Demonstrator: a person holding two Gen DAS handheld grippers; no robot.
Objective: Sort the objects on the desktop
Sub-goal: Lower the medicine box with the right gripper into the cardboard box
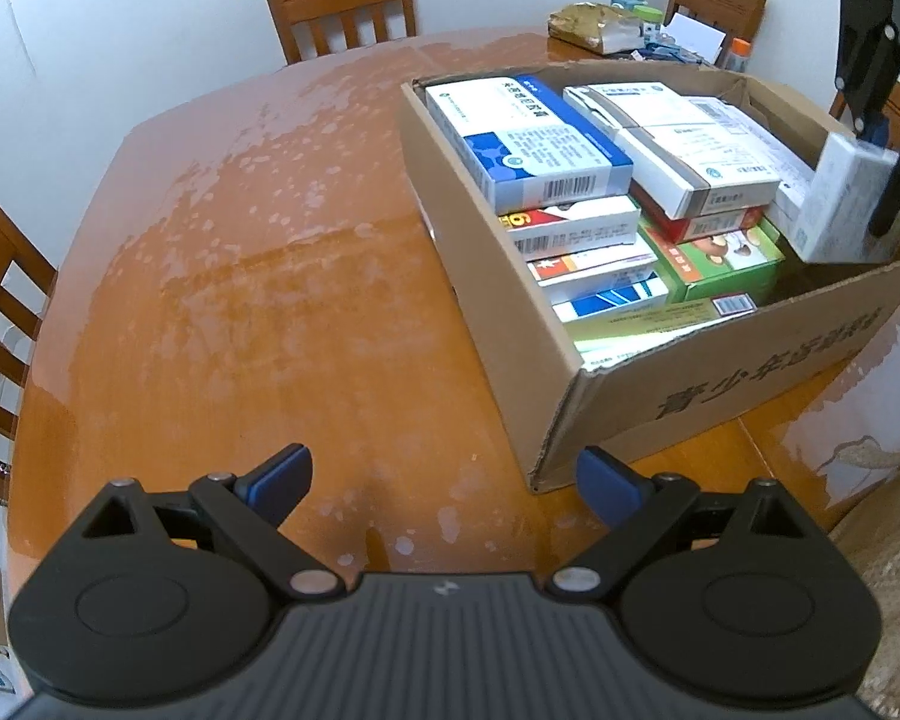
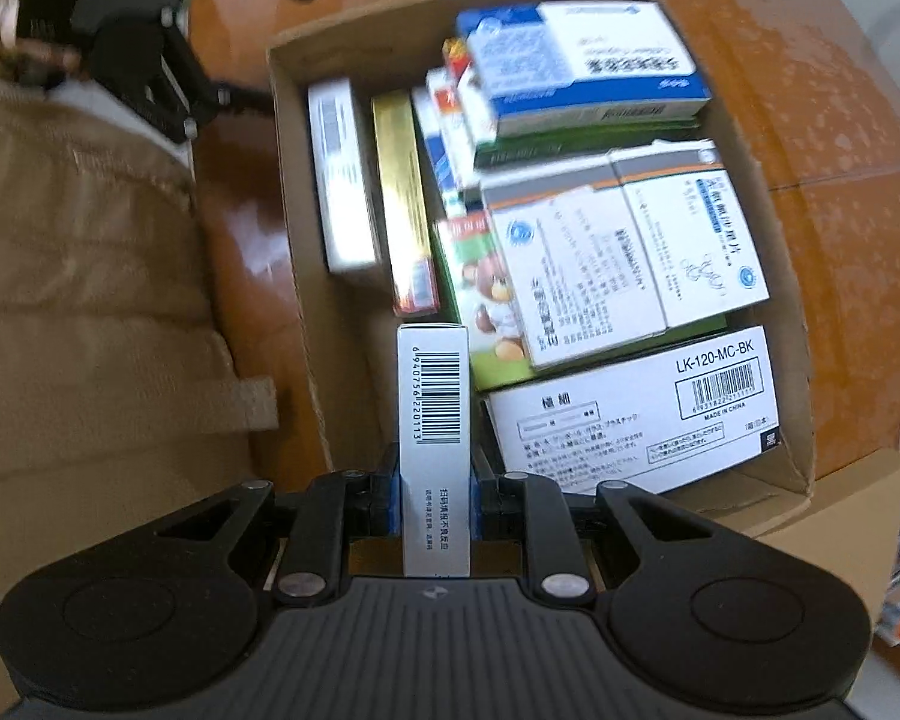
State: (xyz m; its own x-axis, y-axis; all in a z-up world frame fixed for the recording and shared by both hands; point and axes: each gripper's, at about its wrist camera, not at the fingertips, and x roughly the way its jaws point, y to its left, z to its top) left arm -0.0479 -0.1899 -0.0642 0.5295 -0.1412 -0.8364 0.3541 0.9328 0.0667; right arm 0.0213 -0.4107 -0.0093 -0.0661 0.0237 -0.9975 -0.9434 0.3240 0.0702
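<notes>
Right claw (image 2: pixel 435 504) grips a slim white barcoded carton (image 2: pixel 433 420) above the open brown cardboard box (image 2: pixel 306 276) at the worktop's edge; next, slot it into the gap by the box's wall. Left claw (image 1: pixel 444 483) gapes, empty.

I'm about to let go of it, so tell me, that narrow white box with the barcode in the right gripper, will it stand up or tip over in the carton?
The narrow white box, clamped in the right gripper, looks tall and thin, so released on end it would probably tip. It seems stiff: its printed faces stay flat under the pads. It is likely light. The gap by the cardboard carton's wall might prop it.
</notes>
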